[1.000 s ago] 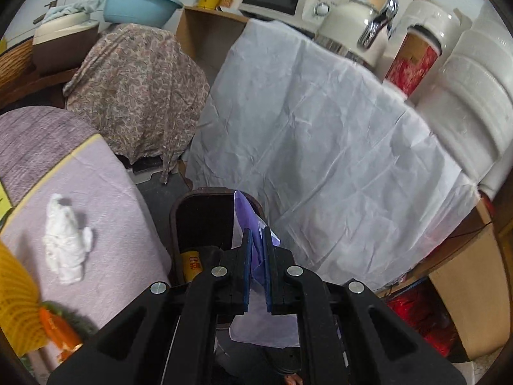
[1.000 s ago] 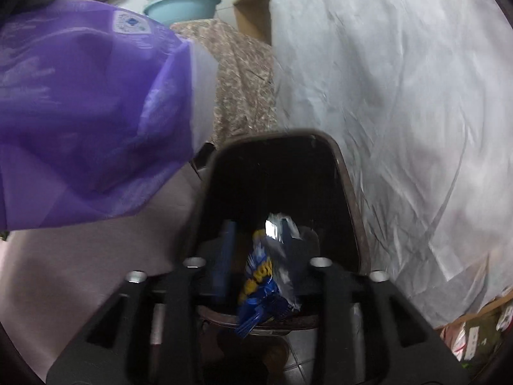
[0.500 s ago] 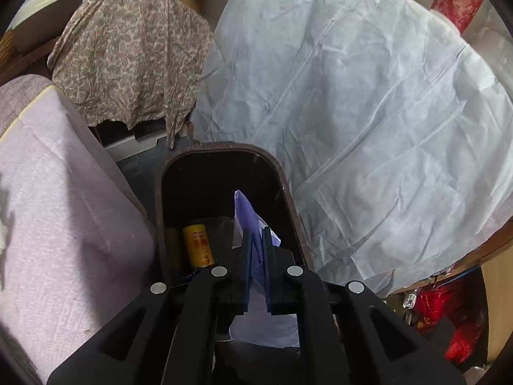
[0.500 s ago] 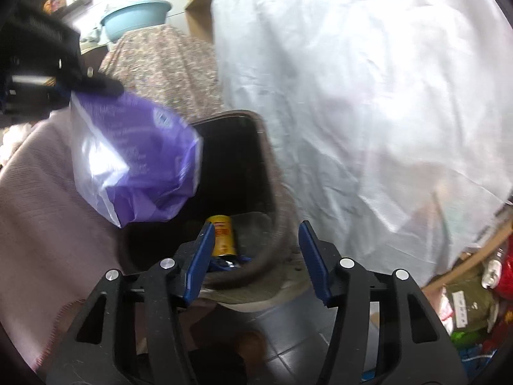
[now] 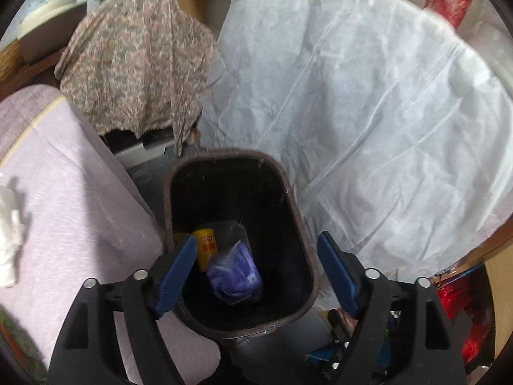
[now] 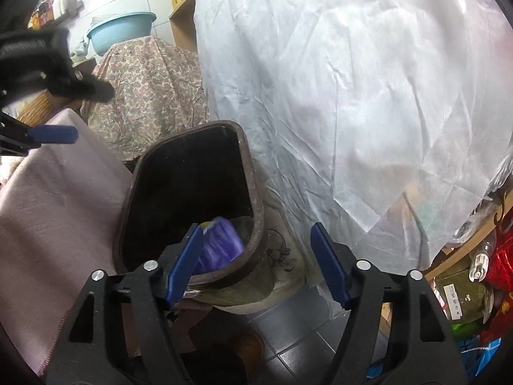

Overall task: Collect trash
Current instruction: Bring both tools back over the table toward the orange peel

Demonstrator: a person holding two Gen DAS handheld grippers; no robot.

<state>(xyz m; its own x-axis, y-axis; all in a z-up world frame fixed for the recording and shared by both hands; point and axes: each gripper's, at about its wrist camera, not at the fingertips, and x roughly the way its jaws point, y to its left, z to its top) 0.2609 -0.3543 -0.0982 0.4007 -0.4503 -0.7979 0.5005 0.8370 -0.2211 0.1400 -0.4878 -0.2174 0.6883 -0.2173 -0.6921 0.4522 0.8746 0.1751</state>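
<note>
A dark brown trash bin [image 5: 290,199] stands on the floor between a pink-covered table and a white sheet. A crumpled purple plastic bag [image 5: 235,271] lies inside it beside a yellow can [image 5: 206,247]. My left gripper [image 5: 256,240] hangs over the bin mouth, its jaws opening wide with nothing between them. In the right wrist view the bin [image 6: 255,199] sits left of centre and the purple bag [image 6: 221,247] shows inside. My right gripper [image 6: 256,227] is near the bin's right rim, jaws opening, empty. A white crumpled tissue [image 5: 9,224] lies on the table.
A pink cloth covers the table [image 5: 73,208] at the left. A big white sheet [image 5: 368,112] drapes the furniture on the right, a floral cloth [image 5: 138,70] behind the bin. Red bags and clutter [image 6: 500,256] crowd the right floor. Grey tiles [image 6: 304,353] lie in front.
The left gripper sank over the bin and let go of the purple bag, which now lies inside. The right gripper dropped its blue wrapper, opened wider and shifted right.
</note>
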